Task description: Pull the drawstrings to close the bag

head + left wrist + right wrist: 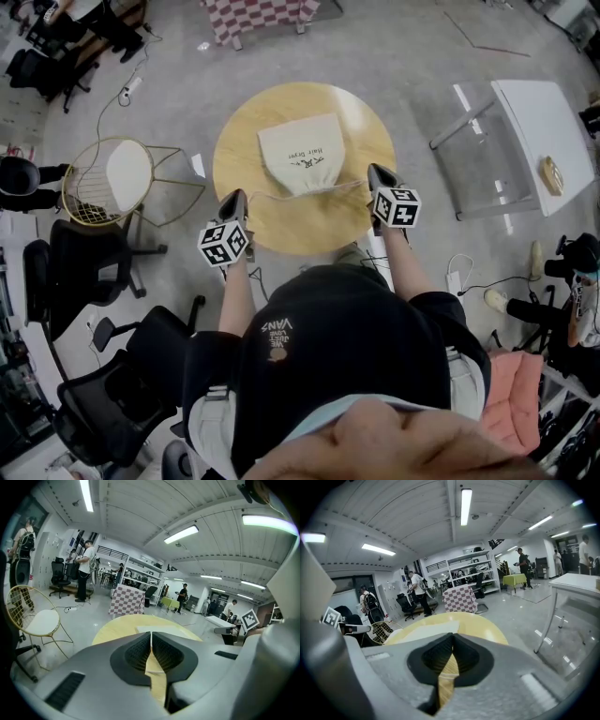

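A cream drawstring bag (pixel 302 150) lies flat in the middle of a round wooden table (pixel 281 230), its mouth toward me. A thin drawstring (pixel 323 190) runs along the mouth and out to both sides. My left gripper (pixel 236 197) sits at the cord's left end, over the table's near-left edge, with its jaws closed on the cord. My right gripper (pixel 374 172) is at the cord's right end, also closed. In the left gripper view the jaws (pixel 151 633) meet with a pale sliver between them, the bag (pixel 161 628) just beyond. In the right gripper view the jaws (pixel 452 637) touch at the tips.
A gold wire chair (pixel 108 178) with a white seat stands left of the table, with black office chairs (pixel 94 253) nearer me. A white table (pixel 544 141) is at the right. A checkered cloth (pixel 258 19) hangs at the far side. People stand in the background (pixel 86 569).
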Available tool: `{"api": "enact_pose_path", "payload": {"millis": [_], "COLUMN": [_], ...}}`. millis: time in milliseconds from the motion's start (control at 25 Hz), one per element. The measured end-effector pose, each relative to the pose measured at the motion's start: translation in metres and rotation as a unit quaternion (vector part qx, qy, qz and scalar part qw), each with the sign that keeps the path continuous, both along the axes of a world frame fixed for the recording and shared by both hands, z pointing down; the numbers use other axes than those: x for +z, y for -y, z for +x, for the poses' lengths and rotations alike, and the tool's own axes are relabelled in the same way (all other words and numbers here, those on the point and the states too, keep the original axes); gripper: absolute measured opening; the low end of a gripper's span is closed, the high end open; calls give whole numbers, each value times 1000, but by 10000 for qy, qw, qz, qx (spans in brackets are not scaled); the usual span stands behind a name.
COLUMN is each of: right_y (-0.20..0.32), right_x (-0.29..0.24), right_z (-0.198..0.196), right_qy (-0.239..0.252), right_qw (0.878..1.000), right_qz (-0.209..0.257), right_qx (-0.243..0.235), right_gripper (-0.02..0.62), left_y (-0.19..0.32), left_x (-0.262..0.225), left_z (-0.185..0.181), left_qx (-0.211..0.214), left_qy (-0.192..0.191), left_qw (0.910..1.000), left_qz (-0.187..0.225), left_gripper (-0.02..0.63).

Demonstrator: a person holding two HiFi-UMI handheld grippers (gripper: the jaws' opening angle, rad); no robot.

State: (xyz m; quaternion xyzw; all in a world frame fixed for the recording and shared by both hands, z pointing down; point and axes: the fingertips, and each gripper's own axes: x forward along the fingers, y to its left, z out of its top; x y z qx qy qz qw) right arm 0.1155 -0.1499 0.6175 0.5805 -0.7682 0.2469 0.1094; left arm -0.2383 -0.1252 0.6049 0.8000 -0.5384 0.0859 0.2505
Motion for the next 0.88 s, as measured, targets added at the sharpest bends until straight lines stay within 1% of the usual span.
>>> {"api": "enact_pose_path", "payload": {"millis": [200,560,880], "right_y": [1,0,-3], "right_x": [-14,-54,-82], "right_z": [-5,-25,-39], "right_qy": [80,172,288], "right_qw": [9998,9975,9941], "right_qz": [143,592,940], "right_qx": [-80,-333,-458], "right_gripper": [-2,-2,-2], "left_y": [0,-3,-3], "left_x": [-11,-36,-65], "left_z": [5,20,26], "left_qx": [66,342,439], "left_qy": [12,72,158], "left_qw": [9999,9983,9959], "left_qz": [113,465,774], "left_gripper": [21,15,12]}}
